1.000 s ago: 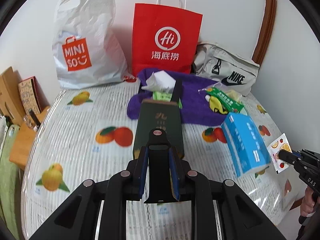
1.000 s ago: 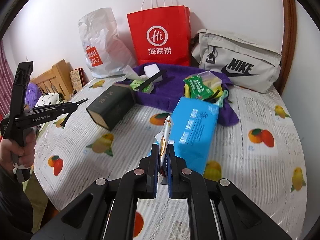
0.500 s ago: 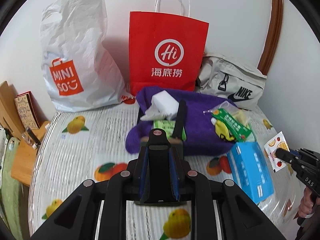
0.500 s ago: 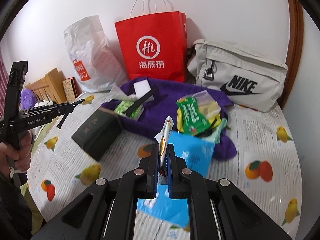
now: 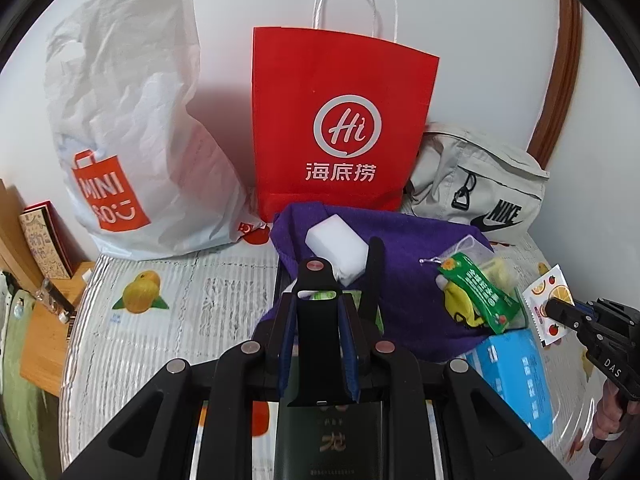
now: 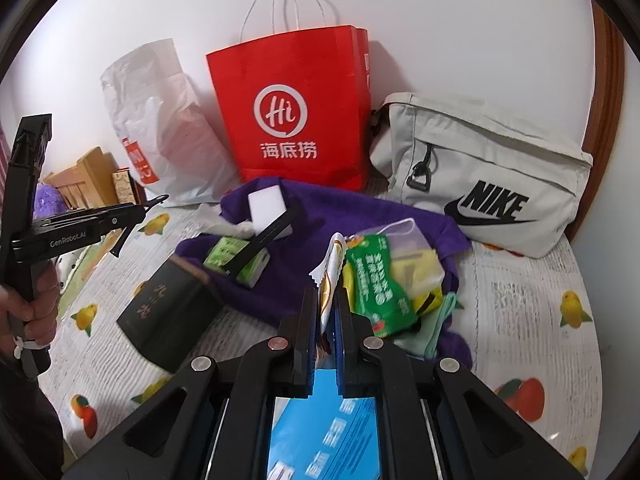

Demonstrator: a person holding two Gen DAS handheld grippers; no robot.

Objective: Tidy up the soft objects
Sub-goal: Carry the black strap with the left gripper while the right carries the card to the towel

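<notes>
We've got the left gripper [image 5: 317, 300] clamped on a flat black strap [image 5: 316, 344], its fingers [image 5: 347, 354] pinching the strap from both sides, and it hangs over the near edge of the purple cloth [image 5: 404, 280]. The right gripper [image 6: 323, 312] has its fingers [image 6: 303, 340] squeezed on a small fruit-print packet [image 6: 331, 272], which stands on edge between them; from the left camera that same packet [image 5: 546, 300] shows out at three o'clock. On the cloth we see a white block [image 5: 338, 246] at twelve o'clock from the left gripper, a green pouch [image 5: 476, 292] at two o'clock, and a yellow soft item [image 5: 456, 306] just under the pouch. A blue tissue pack [image 5: 516, 372] lies off the cloth's near right corner, at four o'clock. A dark green box [image 6: 168, 304] sits on the fruit-print tablecloth [image 6: 532, 312] at nine o'clock from the right gripper. Along the wall stand a white plastic bag [image 5: 132, 152], a red paper bag [image 5: 340, 120] and a grey pouch bag [image 6: 488, 176], left to right.
</notes>
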